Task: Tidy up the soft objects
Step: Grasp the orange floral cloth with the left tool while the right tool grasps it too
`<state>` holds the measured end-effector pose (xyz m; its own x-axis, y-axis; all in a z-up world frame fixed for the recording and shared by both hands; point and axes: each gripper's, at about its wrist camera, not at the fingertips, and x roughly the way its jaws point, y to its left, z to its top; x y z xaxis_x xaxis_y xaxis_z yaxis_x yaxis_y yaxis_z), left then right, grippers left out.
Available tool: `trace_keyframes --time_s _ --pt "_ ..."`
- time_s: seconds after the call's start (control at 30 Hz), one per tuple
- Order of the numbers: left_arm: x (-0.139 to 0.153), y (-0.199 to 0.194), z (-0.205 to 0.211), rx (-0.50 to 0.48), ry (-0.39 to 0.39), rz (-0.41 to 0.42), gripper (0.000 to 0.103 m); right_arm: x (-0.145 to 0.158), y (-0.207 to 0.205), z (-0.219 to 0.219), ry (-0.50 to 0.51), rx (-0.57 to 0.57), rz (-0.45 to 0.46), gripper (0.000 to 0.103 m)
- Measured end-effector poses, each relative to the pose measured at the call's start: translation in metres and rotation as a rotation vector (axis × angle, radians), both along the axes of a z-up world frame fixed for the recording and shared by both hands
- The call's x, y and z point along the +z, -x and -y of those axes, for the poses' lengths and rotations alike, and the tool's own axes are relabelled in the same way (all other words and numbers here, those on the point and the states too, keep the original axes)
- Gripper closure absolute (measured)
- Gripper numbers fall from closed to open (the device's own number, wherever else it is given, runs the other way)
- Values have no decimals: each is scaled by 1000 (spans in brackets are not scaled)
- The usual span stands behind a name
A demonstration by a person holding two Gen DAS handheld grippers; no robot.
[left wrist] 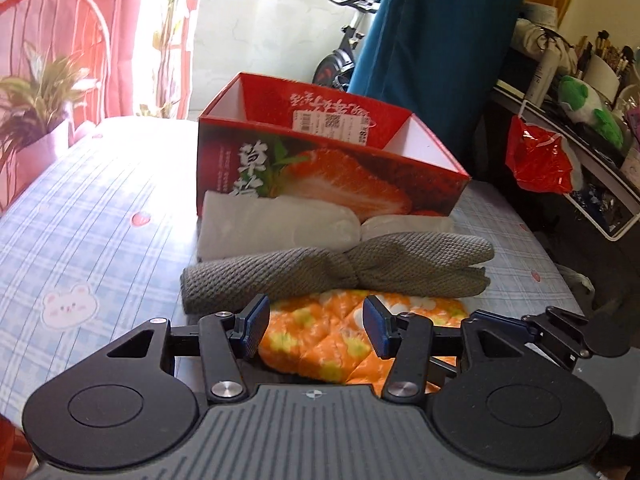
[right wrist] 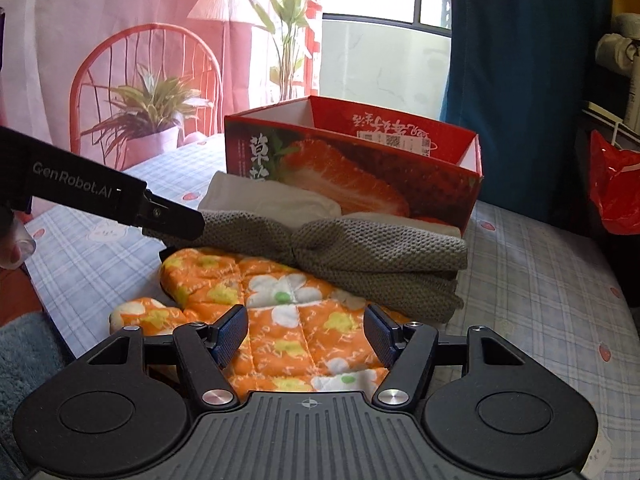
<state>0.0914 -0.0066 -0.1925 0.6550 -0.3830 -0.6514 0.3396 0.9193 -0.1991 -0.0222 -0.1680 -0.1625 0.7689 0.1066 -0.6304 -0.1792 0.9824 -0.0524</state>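
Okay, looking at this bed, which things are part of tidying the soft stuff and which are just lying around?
Part of the job:
orange floral mitt
grey knitted cloth
white folded cloth
red strawberry box, open, behind them
left gripper and right gripper, both open over the mitt

Just lying about:
potted plant
red plastic bag
green plush toy

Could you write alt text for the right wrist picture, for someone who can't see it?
An open two-finger gripper hovers over an orange flowered oven mitt on a checked cloth. Behind the mitt lie a folded grey knit towel, a white cloth and an open red strawberry box; the other gripper enters from the left.
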Motion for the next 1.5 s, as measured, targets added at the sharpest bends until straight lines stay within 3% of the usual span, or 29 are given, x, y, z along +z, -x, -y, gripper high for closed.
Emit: trace_keyframes --time_s 0.23,0.6,0.73,0.8,0.9,1.23,1.5 --pt "-28 -10 -14 45 28 -89 50 -23 -2 7 -33 -41 -70 42" --pt "-49 -32 -15 48 141 -152 50 -33 -6 8 -39 -25 -61 38" --pt "-54 -32 -9 43 117 -154 56 -33 -6 8 -42 -24 -61 38" --pt "-53 -31 -11 59 108 -146 75 -33 -6 9 -44 -24 -60 38" --pt "-49 -28 -19 76 144 -138 82 -33 -6 8 -38 -27 -58 38" --pt "-46 -21 -17 84 84 -102 82 -23 -8 9 10 -96 -43 35" --pt "-47 -20 -7 84 18 -102 81 -29 -14 22 -38 -125 -81 34"
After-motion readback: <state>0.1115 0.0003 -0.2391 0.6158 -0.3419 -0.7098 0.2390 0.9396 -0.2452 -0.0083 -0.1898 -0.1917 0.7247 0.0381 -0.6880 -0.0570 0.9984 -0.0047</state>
